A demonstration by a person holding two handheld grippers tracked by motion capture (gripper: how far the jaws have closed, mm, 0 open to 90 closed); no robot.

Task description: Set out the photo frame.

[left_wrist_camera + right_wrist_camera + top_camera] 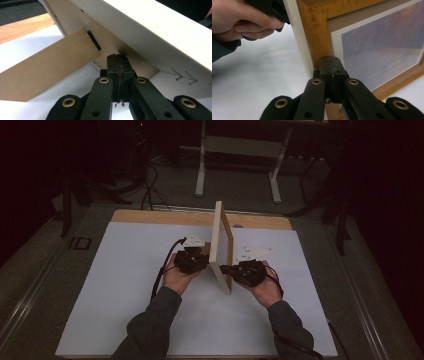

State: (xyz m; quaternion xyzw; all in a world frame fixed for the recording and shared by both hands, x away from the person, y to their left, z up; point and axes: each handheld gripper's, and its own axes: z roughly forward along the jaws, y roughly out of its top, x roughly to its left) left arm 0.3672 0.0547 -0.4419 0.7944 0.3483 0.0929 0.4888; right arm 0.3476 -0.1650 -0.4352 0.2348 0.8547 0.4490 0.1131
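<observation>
A wooden picture frame (221,245) stands upright on edge in the middle of the white mat, seen edge-on in the high view. My left gripper (206,255) is on its left, at the back side. Its jaws are shut together with nothing between them, tips (117,61) against the frame's back panel (82,27), just right of the brown cardboard stand leg (50,67). My right gripper (226,269) is on the frame's right, at the picture side. It too is shut and empty, and its tips (332,63) touch the brown wooden border (312,30) near a lower corner.
A white mat (125,285) covers most of the wooden tabletop (165,216). Beyond the table stand a desk's white legs (200,170), and cables (149,185) lie on the dark floor. In the right gripper view the person's left hand (242,17) is at the upper left.
</observation>
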